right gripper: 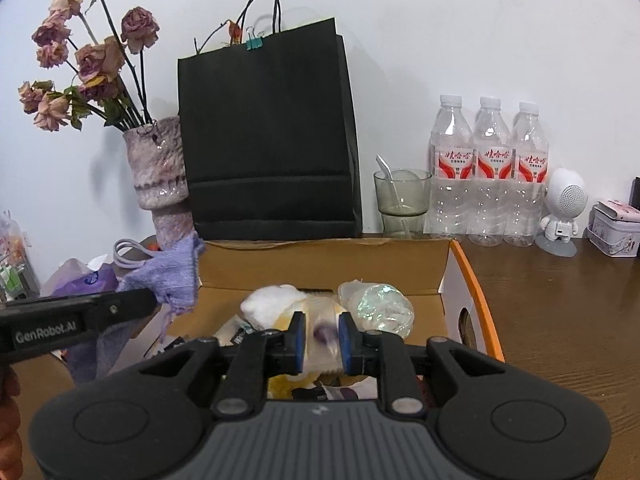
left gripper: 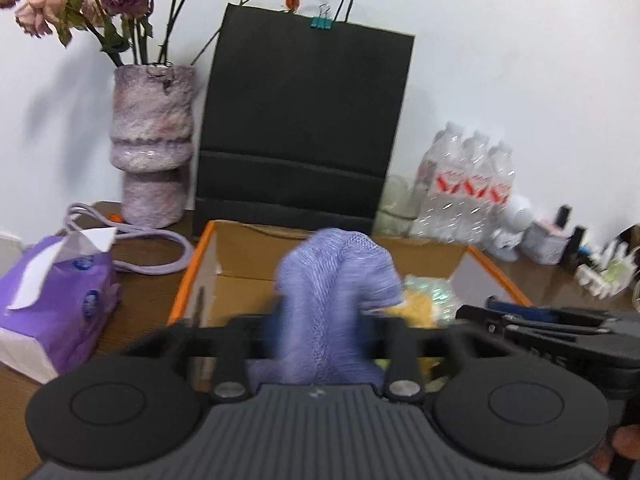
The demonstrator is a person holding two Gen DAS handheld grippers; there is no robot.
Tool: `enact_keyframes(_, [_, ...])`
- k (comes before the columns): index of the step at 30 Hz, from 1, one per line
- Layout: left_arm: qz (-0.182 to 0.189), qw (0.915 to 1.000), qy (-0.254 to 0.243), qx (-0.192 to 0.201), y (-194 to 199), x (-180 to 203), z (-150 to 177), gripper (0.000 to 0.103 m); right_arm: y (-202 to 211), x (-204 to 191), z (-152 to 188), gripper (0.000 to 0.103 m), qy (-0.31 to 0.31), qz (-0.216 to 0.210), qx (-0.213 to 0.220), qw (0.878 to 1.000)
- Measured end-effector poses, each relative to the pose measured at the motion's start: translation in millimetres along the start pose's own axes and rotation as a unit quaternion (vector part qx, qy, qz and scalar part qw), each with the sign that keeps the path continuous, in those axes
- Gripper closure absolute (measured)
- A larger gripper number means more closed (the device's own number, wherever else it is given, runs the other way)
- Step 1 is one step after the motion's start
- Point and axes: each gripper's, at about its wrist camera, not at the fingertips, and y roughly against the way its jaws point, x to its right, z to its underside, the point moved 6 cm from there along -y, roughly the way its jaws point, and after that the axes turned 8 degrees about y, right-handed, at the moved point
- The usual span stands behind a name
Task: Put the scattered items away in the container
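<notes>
A cardboard box (left gripper: 248,254) with orange edges (right gripper: 472,276) stands on the wooden table. My left gripper (left gripper: 320,332) is shut on a lilac knitted cloth (left gripper: 336,280) and holds it over the box's left side; the cloth also shows in the right wrist view (right gripper: 176,268) hanging from the left gripper (right gripper: 156,300). My right gripper (right gripper: 322,340) hovers over the box with its blue pads (right gripper: 298,340) a little apart around a clear packet (right gripper: 320,332); contact is unclear. White fluff (right gripper: 268,304), a shiny clear bag (right gripper: 380,308) and small items lie in the box.
A black paper bag (right gripper: 268,136) and a vase of dried roses (right gripper: 160,168) stand behind the box. A purple tissue pack (left gripper: 56,304) and a lilac cable (left gripper: 152,248) lie left. A glass (right gripper: 402,200), water bottles (right gripper: 488,176), a white speaker (right gripper: 564,208) and a tin (right gripper: 616,232) stand right.
</notes>
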Motion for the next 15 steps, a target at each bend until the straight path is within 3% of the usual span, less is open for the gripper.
enact_keyframes(1, [-0.021, 0.9997, -0.004, 0.009, 2, 0, -1, 0.015, -1, 1, 1, 0.032, -0.001, -0.001, -0.004, 1.000])
enact_keyframes(2, [-0.039, 0.9990, -0.008, 0.020, 5, -1, -2, 0.000, -2, 1, 1, 0.009, -0.001, 0.000, -0.007, 1.000])
enact_keyframes(3, [-0.044, 0.9985, -0.014, 0.029, 8, 0, -4, 0.000, -1, 3, 2, 0.004, 0.000, 0.022, -0.009, 1.000])
enact_keyframes(4, [-0.041, 0.9984, -0.020, 0.035, 11, 1, -5, 0.000, -1, 5, 1, 0.000, 0.005, 0.037, -0.011, 0.999])
enact_keyframes(15, [-0.040, 0.9988, -0.018, 0.023, 11, 4, -4, 0.000, 5, 8, -3, 0.000, 0.002, 0.041, -0.016, 0.999])
